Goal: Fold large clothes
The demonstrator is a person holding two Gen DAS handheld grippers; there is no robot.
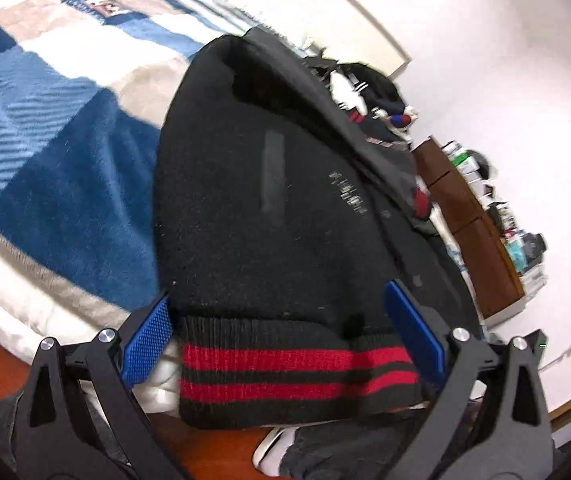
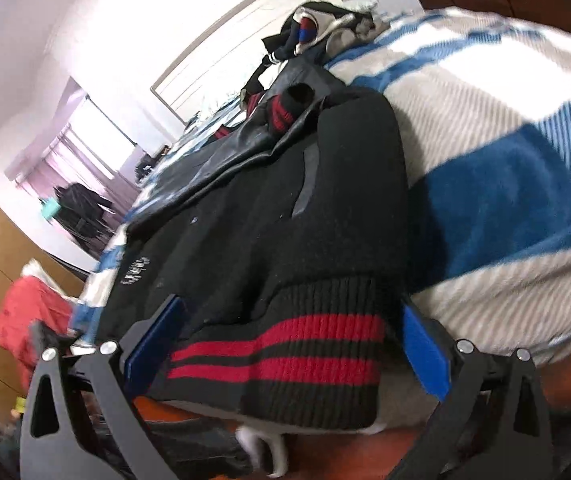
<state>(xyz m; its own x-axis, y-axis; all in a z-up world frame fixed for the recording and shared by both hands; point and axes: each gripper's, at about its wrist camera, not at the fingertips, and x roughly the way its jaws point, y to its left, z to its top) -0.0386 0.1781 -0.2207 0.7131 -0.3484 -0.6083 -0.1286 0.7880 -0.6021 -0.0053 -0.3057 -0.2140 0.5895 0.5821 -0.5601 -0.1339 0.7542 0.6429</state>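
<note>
Your left hand-held gripper (image 1: 281,336) is spread wide, its 2 blue pads on either side of the striped hem (image 1: 297,372) of a black jacket (image 1: 269,200), gripping nothing. Your right hand-held gripper (image 2: 293,340) is just as wide open around the same hem. The jacket lies on a bed covered by a blue, white and beige blanket (image 1: 65,128), hem hanging over the edge.

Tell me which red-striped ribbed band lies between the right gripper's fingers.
The jacket's wide hem band, hanging over the bed edge between the open right gripper. The other striped band, a narrow sleeve cuff, lies far up the jacket.
</note>
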